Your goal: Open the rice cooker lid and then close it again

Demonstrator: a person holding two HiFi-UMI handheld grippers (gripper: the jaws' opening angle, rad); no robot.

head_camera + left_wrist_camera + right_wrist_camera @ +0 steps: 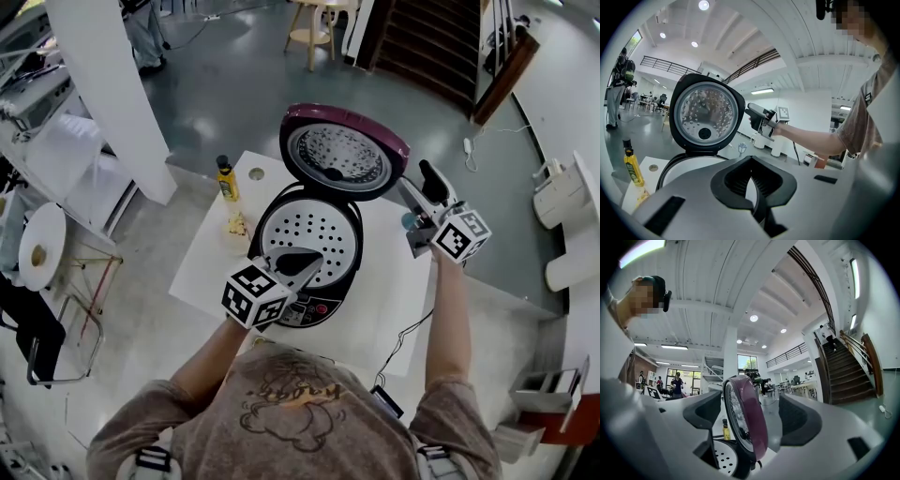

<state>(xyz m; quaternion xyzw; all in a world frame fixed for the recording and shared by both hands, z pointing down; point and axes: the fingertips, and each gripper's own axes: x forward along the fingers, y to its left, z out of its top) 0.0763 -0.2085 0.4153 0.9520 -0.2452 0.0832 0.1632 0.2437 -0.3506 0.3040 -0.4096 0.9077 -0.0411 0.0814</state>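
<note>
The rice cooker stands on the white table with its maroon lid swung up and back, metal inner face toward me. The perforated inner plate is exposed. My left gripper hovers over the cooker's front edge, jaws shut with nothing between them; in the left gripper view the raised lid is ahead of it. My right gripper is at the lid's right edge, open. In the right gripper view the lid rim stands edge-on between the pads, which do not press on it.
A yellow bottle and a small dish sit at the table's left side. The cooker's cable hangs off the near right edge. A white pillar rises to the left, a wooden stool beyond.
</note>
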